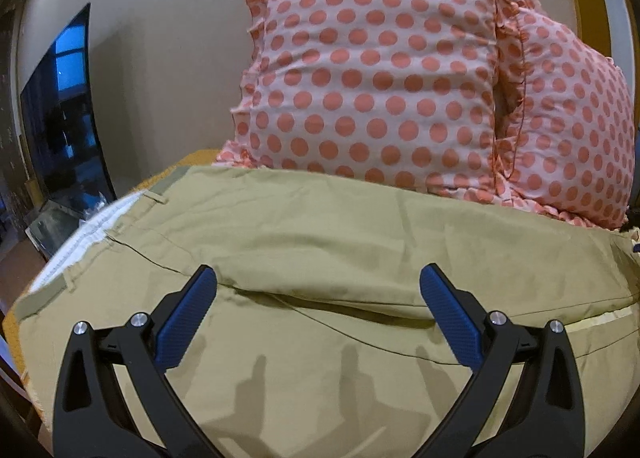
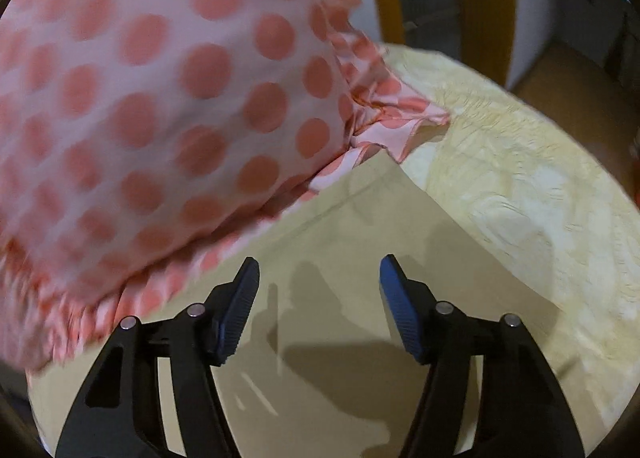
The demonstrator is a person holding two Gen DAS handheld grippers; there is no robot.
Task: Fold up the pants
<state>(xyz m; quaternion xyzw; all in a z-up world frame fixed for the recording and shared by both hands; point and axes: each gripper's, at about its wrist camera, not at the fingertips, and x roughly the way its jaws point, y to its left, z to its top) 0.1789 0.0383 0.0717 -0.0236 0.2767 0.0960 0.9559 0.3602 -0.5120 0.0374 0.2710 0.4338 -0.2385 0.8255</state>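
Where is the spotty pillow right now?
In the left wrist view the spotty pillow stands at the far edge of the tan pants, against the wall, with a second one on its right.

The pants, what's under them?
In the right wrist view, the khaki pants lie on a pale yellow bedspread, which shows beside the leg end. A polka-dot pillow sits at their far edge. What the bedspread covers is hidden.

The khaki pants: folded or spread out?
Partly folded: the khaki pants lie doubled lengthwise, one leg's edge overlapping the other, white waistband lining exposed at left. Full length still extended.
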